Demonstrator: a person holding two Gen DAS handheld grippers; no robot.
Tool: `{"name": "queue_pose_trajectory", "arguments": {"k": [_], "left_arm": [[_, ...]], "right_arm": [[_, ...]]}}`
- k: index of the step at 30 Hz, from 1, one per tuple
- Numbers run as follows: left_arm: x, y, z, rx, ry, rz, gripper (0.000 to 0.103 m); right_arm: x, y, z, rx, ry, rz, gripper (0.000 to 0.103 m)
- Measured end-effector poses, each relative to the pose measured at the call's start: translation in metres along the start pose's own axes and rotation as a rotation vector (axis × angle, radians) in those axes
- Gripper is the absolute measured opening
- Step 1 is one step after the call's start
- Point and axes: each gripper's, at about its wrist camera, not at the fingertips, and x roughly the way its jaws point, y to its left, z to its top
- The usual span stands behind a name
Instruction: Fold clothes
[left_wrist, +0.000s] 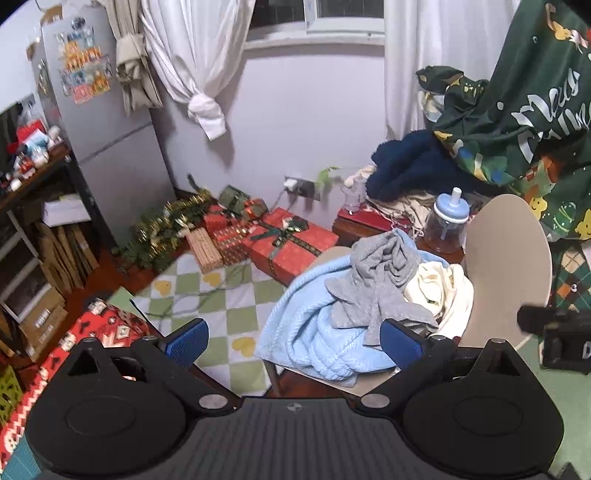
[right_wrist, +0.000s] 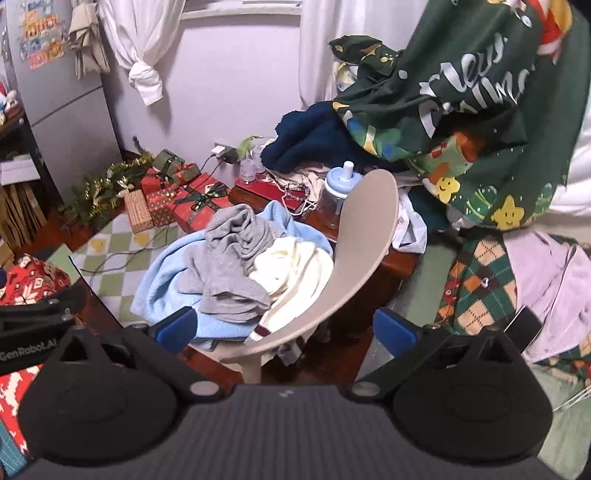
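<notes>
Clothes (left_wrist: 369, 291) heap on chair (right_wrist: 362, 236), both grippers' fingers wide; only right view shows purple garment (right_wrist: 554, 280).

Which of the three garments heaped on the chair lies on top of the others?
The grey garment. It is crumpled over both the light blue knit and the cream one, which lie beneath and beside it.

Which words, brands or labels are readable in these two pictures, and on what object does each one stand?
"Merry Christmas", in part hidden by folds: on the dark green hanging cloth.
"GenRobot.AI": on the black body of the left tongs, seen at the left edge of the right wrist view.
Stickers on the grey fridge: too small and blurred to read.
Labels on the cardboard boxes: blurred, not readable.
</notes>
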Motion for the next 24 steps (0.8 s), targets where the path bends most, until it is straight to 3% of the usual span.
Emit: {"name": "queue_pose_trajectory", "arguments": {"k": [5,8,14,18,21,23,24], "left_arm": [[0.017,0.007,0.008,-0.028,0.017,0.005,0.100],[0.031,0.012,0.013,-0.053,0.028,0.018,0.100],[0.067,0.023,0.017,-0.104,0.095,-0.050,0.099],[0.088,0.016,0.017,-0.058,0.072,-0.045,0.100],[0.104,0.015,0.018,-0.048,0.072,-0.123,0.099],[0.116,0.017,0.017,-0.063,0.089,-0.194,0.099],[0.122,0.018,0.017,-0.072,0.101,-0.206,0.099]], "right_arm": [[0.014,0.000,0.030,-0.064,-0.020,0.086,0.103],[0.034,-0.005,0.050,-0.017,0.014,0.137,0.103],[0.089,-0.012,0.068,0.010,-0.036,0.020,0.103],[0.135,-0.013,0.075,-0.074,0.031,0.093,0.103],[0.161,-0.008,0.080,-0.119,0.056,0.076,0.102],[0.180,0.001,0.084,-0.172,0.117,0.086,0.102],[0.190,0.006,0.087,-0.191,0.151,0.093,0.096]]}}
